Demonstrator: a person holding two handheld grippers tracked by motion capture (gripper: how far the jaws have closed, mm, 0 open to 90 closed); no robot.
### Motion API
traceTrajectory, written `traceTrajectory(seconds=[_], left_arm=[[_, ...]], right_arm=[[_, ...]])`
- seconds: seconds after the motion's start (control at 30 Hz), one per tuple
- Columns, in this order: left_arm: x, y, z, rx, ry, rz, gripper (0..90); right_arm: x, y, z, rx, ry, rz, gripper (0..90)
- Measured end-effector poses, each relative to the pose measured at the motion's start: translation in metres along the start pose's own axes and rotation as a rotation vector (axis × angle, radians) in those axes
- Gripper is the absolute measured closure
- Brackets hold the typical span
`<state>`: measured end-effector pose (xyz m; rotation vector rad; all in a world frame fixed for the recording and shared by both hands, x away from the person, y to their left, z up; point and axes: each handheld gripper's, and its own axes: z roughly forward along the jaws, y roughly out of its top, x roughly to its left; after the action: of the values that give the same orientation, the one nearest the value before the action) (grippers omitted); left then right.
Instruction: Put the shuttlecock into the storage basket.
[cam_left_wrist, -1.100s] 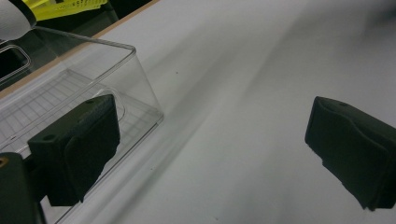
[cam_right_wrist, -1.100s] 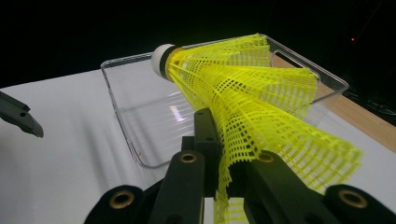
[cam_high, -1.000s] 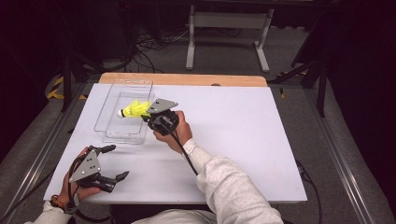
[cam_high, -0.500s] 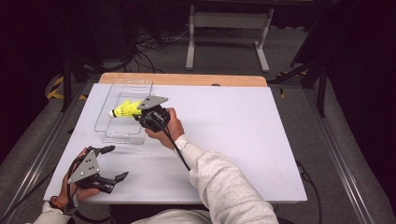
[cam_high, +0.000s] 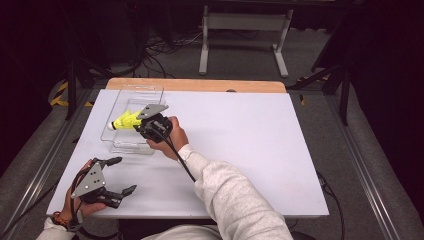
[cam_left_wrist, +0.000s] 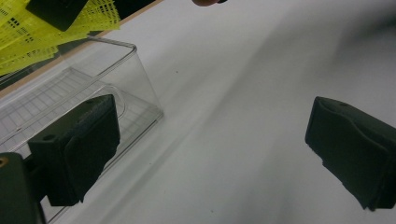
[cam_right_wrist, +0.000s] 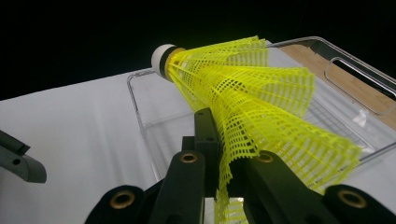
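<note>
Shuttlecock pinched in right tool, above bin

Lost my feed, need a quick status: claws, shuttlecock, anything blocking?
Right claw shut on yellow shuttlecock, above clear bin. Left claw open, idle near table edge. Nothing blocking.

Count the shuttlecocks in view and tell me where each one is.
1. The yellow shuttlecock is pinched by its skirt in the right gripper, held over the clear plastic bin at the table's left side. The bin looks empty otherwise.
</note>
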<state>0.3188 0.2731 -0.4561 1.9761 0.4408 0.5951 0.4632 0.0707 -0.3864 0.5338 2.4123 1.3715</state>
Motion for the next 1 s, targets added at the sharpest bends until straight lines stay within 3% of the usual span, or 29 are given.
traceTrajectory(seconds=[0.4,1.0], left_arm=[[-0.001,0.0,-0.001,-0.004,-0.001,0.005,4.2],[-0.001,0.0,-0.001,-0.002,-0.003,0.008,4.2]], right_arm=[[0.006,-0.002,0.018,0.043,0.02,-0.018,88.3],[0.003,-0.008,0.039,0.141,0.055,-0.026,88.2]])
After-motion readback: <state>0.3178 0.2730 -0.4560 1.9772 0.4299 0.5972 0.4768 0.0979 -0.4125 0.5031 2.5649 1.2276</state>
